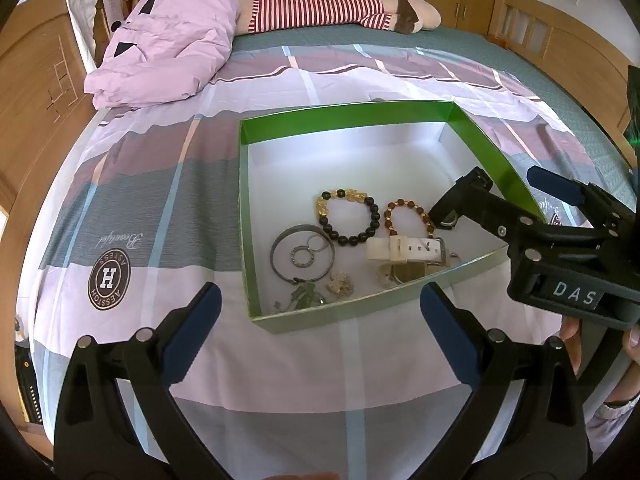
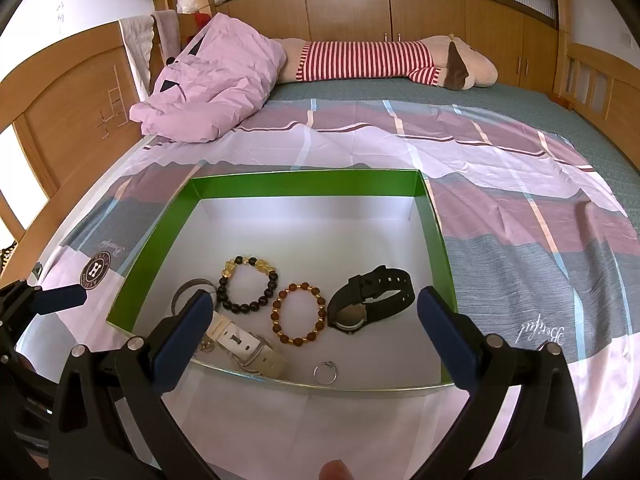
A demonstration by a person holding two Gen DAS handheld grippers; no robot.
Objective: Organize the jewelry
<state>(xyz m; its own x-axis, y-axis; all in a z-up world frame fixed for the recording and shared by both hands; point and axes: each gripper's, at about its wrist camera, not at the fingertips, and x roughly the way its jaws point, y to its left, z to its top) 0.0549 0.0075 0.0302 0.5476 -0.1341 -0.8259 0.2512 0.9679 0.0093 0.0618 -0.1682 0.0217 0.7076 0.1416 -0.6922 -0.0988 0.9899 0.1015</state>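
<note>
Lying on the wide bed with its pink and grey checked sheet (image 2: 520, 208) is a shallow green cardboard box with a white floor (image 2: 304, 186). The left gripper (image 1: 320, 316) waits low at the box's 6 o'clock edge, fingers spread wide, holding nothing. The right gripper (image 2: 314, 330) reaches over the 5 o'clock corner, fingers spread too. Inside lie a black plastic watch (image 2: 372, 296), a black and gold bead bracelet (image 2: 248, 284) and a small silver ring (image 2: 325, 372).

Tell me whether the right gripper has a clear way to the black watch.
Probably yes: the right gripper is open and empty, the black watch lies uncovered in the green box, with only the low near wall between.
</note>
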